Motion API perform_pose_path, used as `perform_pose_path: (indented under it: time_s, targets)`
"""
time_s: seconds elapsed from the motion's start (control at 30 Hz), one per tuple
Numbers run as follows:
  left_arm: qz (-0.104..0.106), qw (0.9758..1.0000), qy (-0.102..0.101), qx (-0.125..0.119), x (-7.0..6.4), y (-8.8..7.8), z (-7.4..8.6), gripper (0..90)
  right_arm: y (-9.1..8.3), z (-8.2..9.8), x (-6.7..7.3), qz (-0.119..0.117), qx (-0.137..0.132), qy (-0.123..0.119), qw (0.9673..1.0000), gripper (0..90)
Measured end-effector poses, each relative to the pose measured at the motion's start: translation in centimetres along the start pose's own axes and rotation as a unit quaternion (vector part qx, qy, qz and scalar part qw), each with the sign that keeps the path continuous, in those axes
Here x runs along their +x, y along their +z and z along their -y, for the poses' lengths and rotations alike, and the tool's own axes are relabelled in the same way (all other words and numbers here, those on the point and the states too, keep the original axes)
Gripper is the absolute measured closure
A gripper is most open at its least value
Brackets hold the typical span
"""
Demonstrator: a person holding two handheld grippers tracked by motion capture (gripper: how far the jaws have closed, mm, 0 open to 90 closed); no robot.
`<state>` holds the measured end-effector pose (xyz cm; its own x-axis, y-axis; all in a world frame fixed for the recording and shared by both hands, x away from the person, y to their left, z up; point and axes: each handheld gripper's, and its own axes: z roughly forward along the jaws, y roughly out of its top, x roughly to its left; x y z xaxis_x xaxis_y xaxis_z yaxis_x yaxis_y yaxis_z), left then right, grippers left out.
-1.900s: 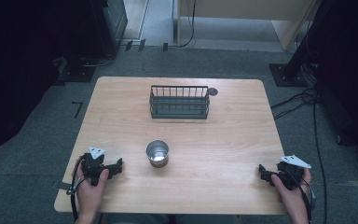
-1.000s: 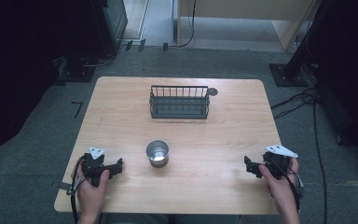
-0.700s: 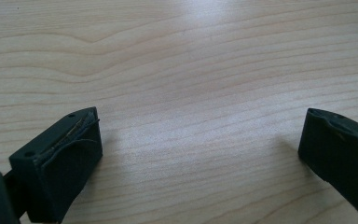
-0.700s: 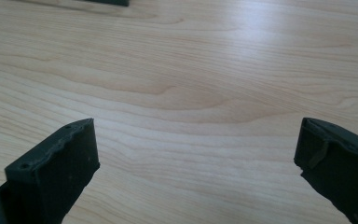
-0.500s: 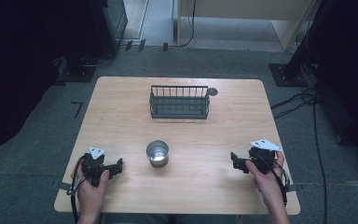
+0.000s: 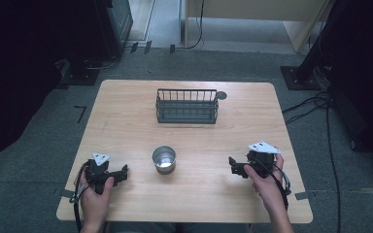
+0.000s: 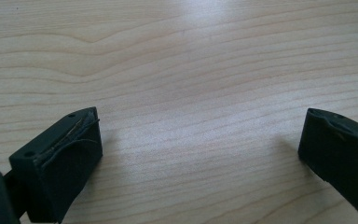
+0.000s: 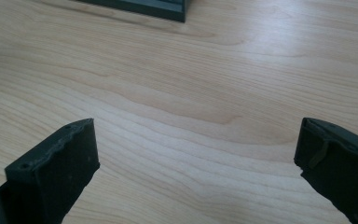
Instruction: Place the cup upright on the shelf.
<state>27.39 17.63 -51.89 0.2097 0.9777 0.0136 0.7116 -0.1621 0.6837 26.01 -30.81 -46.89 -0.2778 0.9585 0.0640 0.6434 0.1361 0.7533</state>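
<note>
Steel cup [image 6: 164, 159] between left gripper [image 6: 121, 174], right gripper [image 6: 233, 165]; both wide open, empty

In the right gripper view the wire basket [image 8: 140, 8] is cut off by the top edge, leaving just a strip of its dark base, and a dark blur at the left edge cannot be made out. Both gripper views crop their own fingers [image 7: 56, 163] at the bottom and right edges. In the high view a small dark round thing [image 6: 221, 95] beside the basket is too small to tell, and the cup's [image 6: 164, 159] contents are unclear
</note>
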Motion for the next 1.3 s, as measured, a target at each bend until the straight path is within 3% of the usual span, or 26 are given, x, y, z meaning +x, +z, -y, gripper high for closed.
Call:
perform_pose_path:
  time_s: [0.83,1.3]
  targets:
    - [0.002,1.0,0.001,0.0,0.0,0.0,0.0,0.0,1.5,-1.5,4.6,-0.044,-0.002,-0.03,0.9986,0.0]
    - [0.002,1.0,0.001,0.0,0.0,0.0,0.0,0.0,2.5,-1.9,7.7,-0.072,0.001,-0.05,0.9961,0.0]
